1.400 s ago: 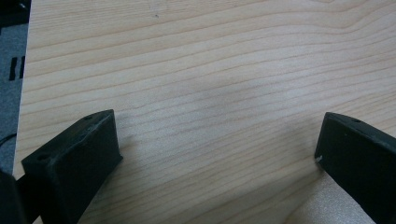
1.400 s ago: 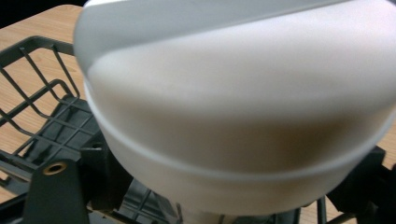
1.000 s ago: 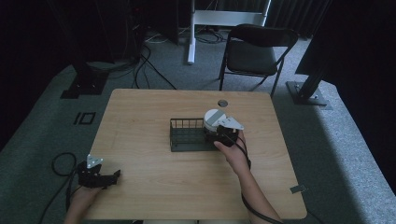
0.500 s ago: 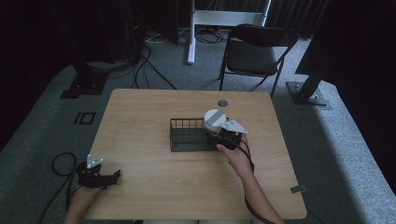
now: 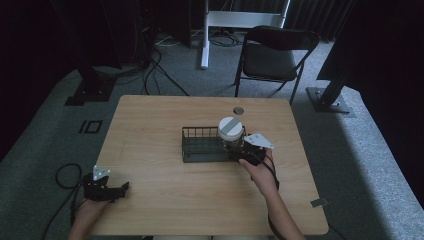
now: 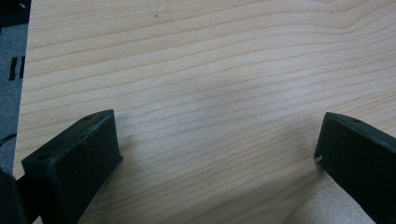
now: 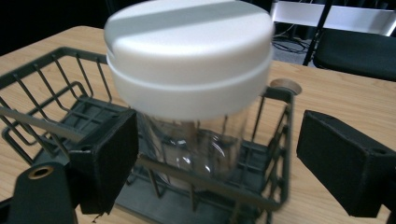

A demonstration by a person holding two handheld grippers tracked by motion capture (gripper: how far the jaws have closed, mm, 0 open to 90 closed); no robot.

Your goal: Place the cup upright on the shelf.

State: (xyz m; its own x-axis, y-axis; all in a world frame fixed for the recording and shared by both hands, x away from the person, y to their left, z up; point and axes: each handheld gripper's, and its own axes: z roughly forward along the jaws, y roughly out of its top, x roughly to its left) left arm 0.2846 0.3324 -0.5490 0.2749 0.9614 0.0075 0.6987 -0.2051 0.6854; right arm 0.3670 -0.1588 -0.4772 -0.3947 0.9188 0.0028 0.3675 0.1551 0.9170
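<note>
A clear jar [image 5: 231, 131] with a white lid stands upright in the right end of a dark wire basket [image 5: 199, 129] at mid-table. My right gripper [image 5: 240, 150] is open just at the basket's near right side, jaws pointing at the jar. In the right gripper view the jar [image 7: 191, 79] stands inside the basket [image 7: 276, 140], and the two jaws of the right gripper [image 7: 219, 144] are spread wide on either side, clear of the glass. My left gripper [image 5: 118, 188] rests open at the table's near left edge, with bare wood between the jaws of this left gripper [image 6: 217, 140].
A round cable hole [image 5: 238, 110] sits in the wooden table [image 5: 150, 125] behind the basket. The rest of the basket to the jar's left holds nothing. A black folding chair [image 5: 277, 50] stands beyond the far edge, with cables on the grey floor.
My right gripper has drawn back a little from the jar toward the person. The jar stays in the basket. The left gripper has not moved.
</note>
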